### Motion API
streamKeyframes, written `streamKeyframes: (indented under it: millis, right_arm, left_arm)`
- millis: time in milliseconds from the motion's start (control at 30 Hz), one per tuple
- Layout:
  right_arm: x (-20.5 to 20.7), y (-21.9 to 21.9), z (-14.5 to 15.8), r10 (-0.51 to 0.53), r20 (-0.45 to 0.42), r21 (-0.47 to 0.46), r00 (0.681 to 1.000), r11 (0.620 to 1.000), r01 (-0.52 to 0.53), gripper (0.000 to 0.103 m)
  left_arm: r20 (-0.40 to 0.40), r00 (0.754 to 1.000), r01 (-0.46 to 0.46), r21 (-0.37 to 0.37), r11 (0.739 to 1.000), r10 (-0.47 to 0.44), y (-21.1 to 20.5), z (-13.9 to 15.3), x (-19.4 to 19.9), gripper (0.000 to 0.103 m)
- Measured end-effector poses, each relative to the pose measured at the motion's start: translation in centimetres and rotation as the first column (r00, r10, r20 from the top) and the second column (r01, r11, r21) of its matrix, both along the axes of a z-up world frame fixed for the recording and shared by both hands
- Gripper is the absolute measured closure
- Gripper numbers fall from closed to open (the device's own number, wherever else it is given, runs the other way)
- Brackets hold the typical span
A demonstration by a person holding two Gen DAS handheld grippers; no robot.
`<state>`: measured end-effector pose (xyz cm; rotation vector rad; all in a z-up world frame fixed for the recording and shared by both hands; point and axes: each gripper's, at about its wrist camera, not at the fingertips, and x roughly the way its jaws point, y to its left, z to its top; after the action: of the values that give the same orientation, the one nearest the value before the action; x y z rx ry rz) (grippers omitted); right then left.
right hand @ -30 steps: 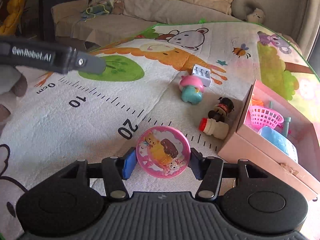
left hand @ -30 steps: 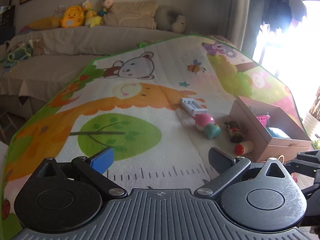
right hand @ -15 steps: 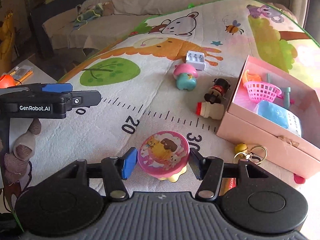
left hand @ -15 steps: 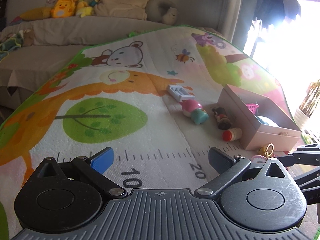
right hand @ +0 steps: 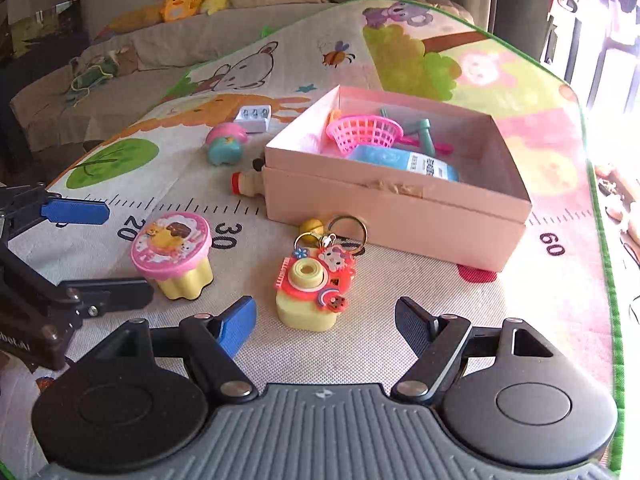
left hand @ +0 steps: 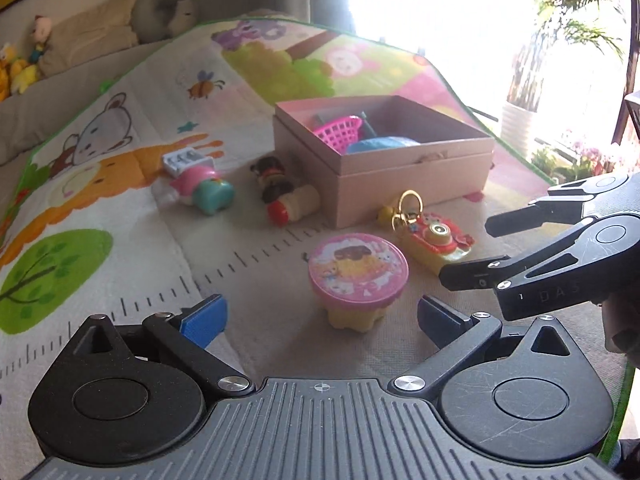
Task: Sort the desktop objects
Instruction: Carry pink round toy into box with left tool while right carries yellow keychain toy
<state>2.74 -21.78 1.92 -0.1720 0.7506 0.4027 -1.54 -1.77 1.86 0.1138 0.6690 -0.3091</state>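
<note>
Step in hand: sorting loose toys into the pink box (right hand: 396, 216); the pink-lidded cup toy (right hand: 172, 254) stands upright on the play mat (right hand: 400, 296), gripped by neither tool.
Right tool (right hand: 324, 322): its jaws are opening, nothing pressed between the pads; the toy camera keychain (right hand: 312, 288) lies just ahead of the gap, not touched.
Left tool (left hand: 320, 316): jaws wide apart and empty; the cup toy sits just beyond the gap, clear of both pads as far as I can tell.
Cup toy: near left of the box, beside the printed ruler marks, a yellow fluted base under a pink cartoon lid.
Camera keychain: right of the cup toy, near the front wall of the box, its rings (right hand: 348, 230) and a small yellow bell (right hand: 312, 225) trailing toward the box.
Box contents: a pink toy basket (right hand: 364, 132), a blue packet (right hand: 400, 158) and some teal pieces already lie inside.
Other loose toys: a mushroom figure (left hand: 200, 190), a small dark figure (left hand: 272, 176), a little red-capped bottle (left hand: 294, 208) and a white ridged block (left hand: 182, 160) lie on the mat left of the box.
Next move, my guess: the right tool goes for the camera keychain; it would need to straddle the yellow body squarely, close on the flat sides, and lift so the rings do not snag the box rim.
Risk: the dangling rings may swing or catch.
</note>
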Motion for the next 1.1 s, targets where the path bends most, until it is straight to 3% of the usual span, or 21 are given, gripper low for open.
streamKeyframes:
  millis: [133, 233, 300, 400, 567, 700, 733, 767, 1000, 1033, 1100]
  right_arm:
    - [-0.2, -0.3, -0.8, -0.038, 0.089, -0.127, 0.995, 0.991, 0.049, 0.026]
    - [0.4, -2.6, -0.9, -0.173, 0.154, -0.200, 0.973, 0.959, 0.203, 0.026]
    - [0.3, -4.2, -0.3, -0.211, 0.174, -0.155, 0.962, 0.959, 0.238, 0.026]
    - [0.1, -5.1, 0.7, -0.187, 0.113, -0.009, 0.976, 0.982, 0.189, 0.026]
    - [2.0, -2.7, 0.2, -0.164, -0.014, 0.111, 0.986, 0.980, 0.164, 0.026]
    - [3.7, -0.6, -0.8, -0.193, -0.026, 0.095, 0.981, 0.976, 0.194, 0.027]
    - [3.9, -0.4, -1.0, -0.197, -0.031, 0.085, 0.980, 0.976, 0.199, 0.032]
    - [3.9, -0.3, -0.9, -0.204, -0.018, 0.073, 0.979, 0.976, 0.205, 0.044]
    - [0.9, -2.7, -0.3, -0.168, -0.022, 0.052, 0.986, 0.984, 0.168, 0.045]
    - [0.4, -2.9, -0.3, -0.162, -0.030, 0.046, 0.986, 0.985, 0.164, 0.045]
    - [-0.5, -3.4, -0.1, -0.152, -0.041, 0.039, 0.988, 0.987, 0.154, 0.045]
  left_arm:
    - [-0.033, 0.999, -0.027, 0.020, 0.999, 0.028, -0.4, -0.7, 0.8, 0.000]
    - [-0.048, 0.998, -0.046, 0.016, 0.999, 0.047, -0.4, -1.1, 1.3, 0.000]
    - [-0.061, 0.997, -0.055, 0.013, 0.998, 0.056, -0.6, -1.3, 1.7, 0.000]
    - [-0.073, 0.996, -0.054, 0.026, 0.998, 0.056, -0.9, -1.7, 2.0, 0.000]
    - [-0.067, 0.996, -0.060, 0.027, 0.998, 0.062, -0.7, -1.7, 1.7, 0.000]
    - [-0.061, 0.996, -0.068, 0.022, 0.997, 0.069, -0.5, -1.6, 1.4, 0.000]
    - [-0.054, 0.996, -0.068, 0.021, 0.997, 0.069, -0.5, -1.6, 1.3, 0.000]
    - [-0.044, 0.997, -0.066, 0.020, 0.998, 0.067, -0.6, -1.5, 1.2, 0.000]
    - [0.057, 0.998, -0.011, 0.048, 0.999, 0.008, -2.8, -0.3, 1.5, 0.001]
    - [0.060, 0.998, -0.008, 0.059, 0.998, 0.004, -3.1, -0.3, 1.7, 0.004]
    - [0.052, 0.999, -0.006, 0.077, 0.997, 0.002, -3.6, -0.4, 2.1, 0.023]
